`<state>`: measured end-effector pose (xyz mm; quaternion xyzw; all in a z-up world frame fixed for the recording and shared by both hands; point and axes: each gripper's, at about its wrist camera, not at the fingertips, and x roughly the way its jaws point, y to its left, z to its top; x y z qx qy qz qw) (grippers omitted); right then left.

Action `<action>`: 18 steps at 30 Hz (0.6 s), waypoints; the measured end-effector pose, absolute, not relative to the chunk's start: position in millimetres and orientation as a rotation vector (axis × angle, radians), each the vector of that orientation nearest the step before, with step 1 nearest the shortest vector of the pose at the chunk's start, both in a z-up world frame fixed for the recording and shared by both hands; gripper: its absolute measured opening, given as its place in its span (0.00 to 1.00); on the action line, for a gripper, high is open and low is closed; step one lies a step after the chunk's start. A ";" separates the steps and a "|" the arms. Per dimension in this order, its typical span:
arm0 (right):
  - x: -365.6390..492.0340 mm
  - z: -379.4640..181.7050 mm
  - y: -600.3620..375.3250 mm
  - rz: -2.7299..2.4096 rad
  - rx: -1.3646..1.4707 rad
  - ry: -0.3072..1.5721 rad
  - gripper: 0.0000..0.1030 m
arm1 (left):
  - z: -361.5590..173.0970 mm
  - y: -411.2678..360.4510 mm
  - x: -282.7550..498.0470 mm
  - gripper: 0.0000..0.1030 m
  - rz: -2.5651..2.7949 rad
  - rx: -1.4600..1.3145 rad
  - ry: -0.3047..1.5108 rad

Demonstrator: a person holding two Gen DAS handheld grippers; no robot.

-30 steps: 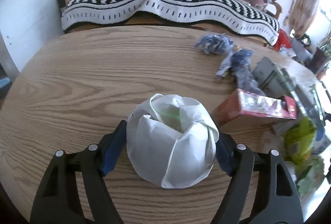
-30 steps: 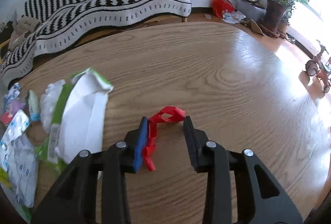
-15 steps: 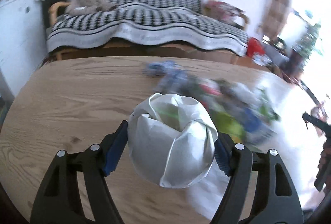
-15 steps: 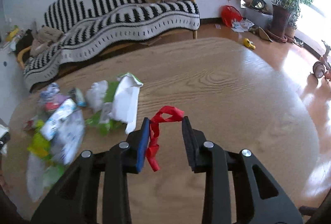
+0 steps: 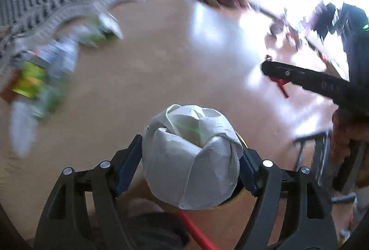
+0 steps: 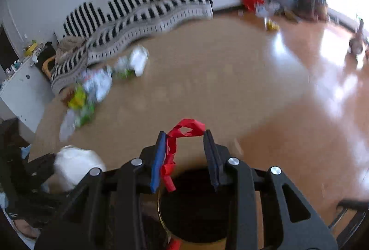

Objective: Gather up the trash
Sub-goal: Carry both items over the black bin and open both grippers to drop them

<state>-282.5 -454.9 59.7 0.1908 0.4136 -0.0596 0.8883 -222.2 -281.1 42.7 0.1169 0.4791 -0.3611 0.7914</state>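
My left gripper [image 5: 190,155] is shut on a crumpled white paper ball [image 5: 190,160] and holds it above the table's near edge, over a dark bin partly hidden below it. My right gripper [image 6: 185,153] is shut on a twisted red paper strip [image 6: 177,143], which hangs between the jaws over the dark round bin [image 6: 196,210] with a gold rim. The right gripper also shows in the left wrist view [image 5: 276,74], with the red strip dangling. The white ball shows in the right wrist view [image 6: 73,164] at lower left.
A blurred pile of wrappers and bags [image 6: 92,88] lies on the round wooden table [image 6: 207,79] at the far left, also in the left wrist view [image 5: 41,70]. A striped sofa [image 6: 138,14] stands behind. A chair frame [image 5: 311,157] is at the right.
Both grippers have pulled back from the trash pile to the table's near edge with their loads. The bin has come into view under the right gripper.
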 end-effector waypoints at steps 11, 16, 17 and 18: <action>-317.2 -76.2 -480.9 -0.178 0.613 1.064 0.33 | -77.9 -338.9 -232.3 0.71 -0.805 0.435 1.206; -319.5 -100.0 -485.5 -0.158 0.659 1.093 0.33 | -93.3 -341.8 -224.6 0.71 -0.812 0.443 1.254; -319.7 -102.3 -486.6 -0.156 0.664 1.095 0.33 | -93.4 -343.9 -222.5 0.71 -0.817 0.444 1.255; -320.3 -104.2 -487.5 -0.156 0.665 1.096 0.33 | -95.2 -346.9 -219.5 0.71 -0.820 0.444 1.257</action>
